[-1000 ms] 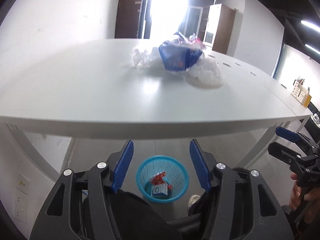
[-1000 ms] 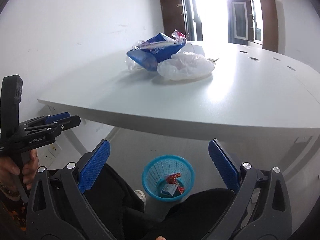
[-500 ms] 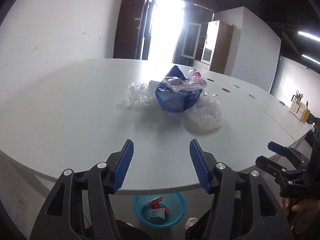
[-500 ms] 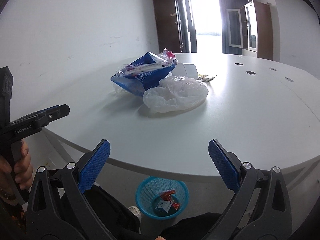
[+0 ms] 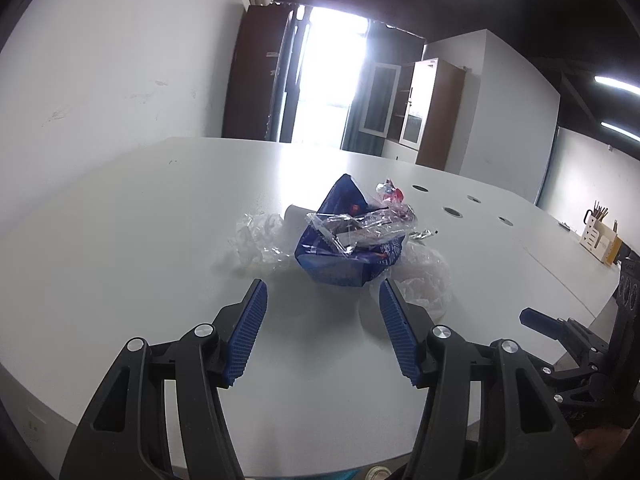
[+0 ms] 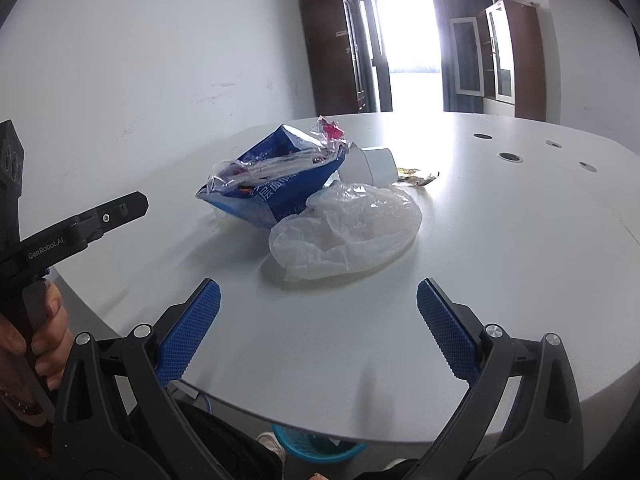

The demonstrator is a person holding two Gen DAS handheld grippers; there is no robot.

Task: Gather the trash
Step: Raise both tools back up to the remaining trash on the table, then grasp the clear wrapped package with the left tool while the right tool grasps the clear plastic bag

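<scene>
Trash pile [image 5: 352, 240] mid-tabletop [image 5: 120, 240]; both hand-held grippers, left [image 5: 322, 292] and right [image 6: 318, 292], agape, empty, approaching. Next: close on one piece.

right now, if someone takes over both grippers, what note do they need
Left hand-held gripper: open, empty, aimed at the trash pile.
Right hand-held gripper: open, empty, over the near table edge.
On the white table: blue package with clear wrappers on top, white plastic bag in front of it, crumpled clear plastic, a white cup on its side, a small gold wrapper.
Blue basket on the floor under the table edge; contents hidden now.
Done: nothing from this pile picked up yet.
Left: grasp each piece and drop it in the basket.
</scene>
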